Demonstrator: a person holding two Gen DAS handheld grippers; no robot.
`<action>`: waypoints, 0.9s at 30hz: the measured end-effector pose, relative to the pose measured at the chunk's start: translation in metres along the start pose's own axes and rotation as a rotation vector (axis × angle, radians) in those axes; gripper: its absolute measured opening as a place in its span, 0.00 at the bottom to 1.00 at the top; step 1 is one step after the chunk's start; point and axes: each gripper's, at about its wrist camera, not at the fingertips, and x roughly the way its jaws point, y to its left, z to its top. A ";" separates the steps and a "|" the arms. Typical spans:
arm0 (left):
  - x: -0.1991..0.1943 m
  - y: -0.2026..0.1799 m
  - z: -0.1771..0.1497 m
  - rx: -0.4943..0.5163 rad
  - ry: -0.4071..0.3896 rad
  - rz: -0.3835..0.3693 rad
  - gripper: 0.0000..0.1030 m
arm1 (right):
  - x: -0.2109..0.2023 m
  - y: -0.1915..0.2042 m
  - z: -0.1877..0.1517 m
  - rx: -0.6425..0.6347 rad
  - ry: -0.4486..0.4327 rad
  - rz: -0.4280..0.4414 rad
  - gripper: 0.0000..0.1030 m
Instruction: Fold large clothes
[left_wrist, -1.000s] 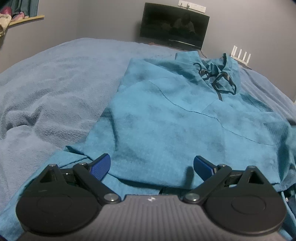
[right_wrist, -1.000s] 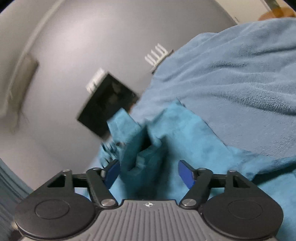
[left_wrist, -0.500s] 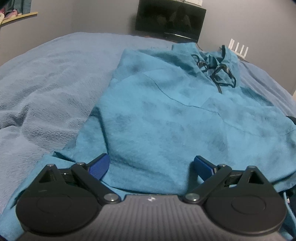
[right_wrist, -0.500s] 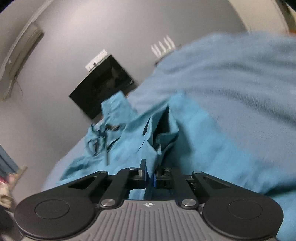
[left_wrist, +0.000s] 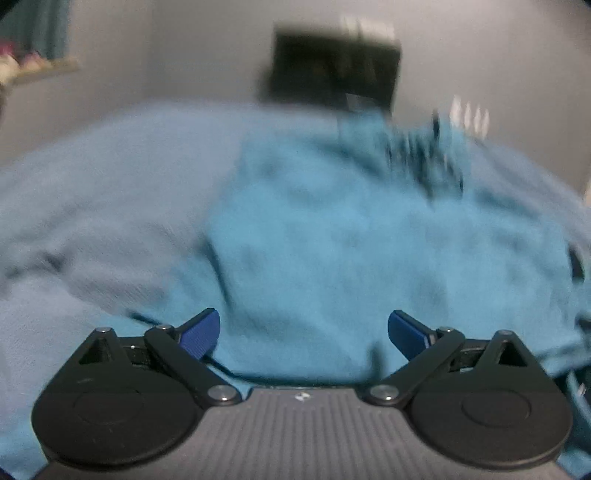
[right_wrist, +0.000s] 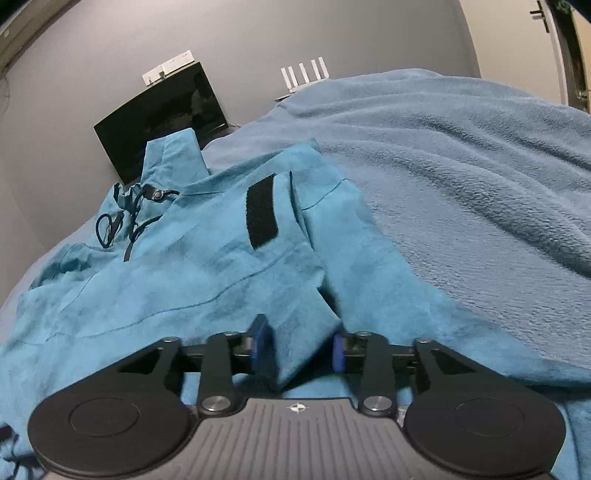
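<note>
- Teal hoodie (right_wrist: 192, 266) lies spread on a bed covered with a paler blue fleece blanket (right_wrist: 480, 177); hood end points at the far wall, hem end is nearest both cameras.
- Left tongs (left_wrist: 303, 330): wide open, blue pads far apart, nothing between them. They sit low over the hem area of the hoodie (left_wrist: 351, 251); can't tell whether the pads touch the fabric.
- Left wrist view is heavily motion-blurred, so fine detail there is unreadable.
- Right tongs (right_wrist: 300, 349): partly open, moderate gap. A raised fold of hoodie fabric stands between the pads. The left pad is blurred; whether the pads are pressing on the cloth I can't tell.
- Sleeve (right_wrist: 280, 221) is folded across the chest, with a black strip (right_wrist: 261, 214) on its upper part.
- Dark drawstring (right_wrist: 122, 221) lies looped below the collar, with a small round metal eyelet (right_wrist: 158, 194) beside it.
- Right of the folded sleeve, another layer of the hoodie runs along the blanket toward the right tongs.
- Blanket shows soft ridges and creases on the right side of the right wrist view, and on the left side of the left wrist view (left_wrist: 92, 206).
- Background: grey wall, dark screen (right_wrist: 162, 114) beyond the hood, white router with four antennas (right_wrist: 304, 75) just right of it.
</note>
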 end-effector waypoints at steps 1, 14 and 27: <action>-0.017 -0.002 0.004 -0.003 -0.059 0.025 0.96 | -0.005 -0.001 0.000 -0.004 0.002 -0.009 0.53; -0.221 0.009 0.035 0.138 -0.082 -0.075 0.96 | -0.162 -0.003 0.051 -0.148 -0.152 0.209 0.81; -0.321 0.086 -0.023 0.326 0.058 -0.190 0.96 | -0.331 -0.059 0.093 -0.539 -0.098 0.406 0.92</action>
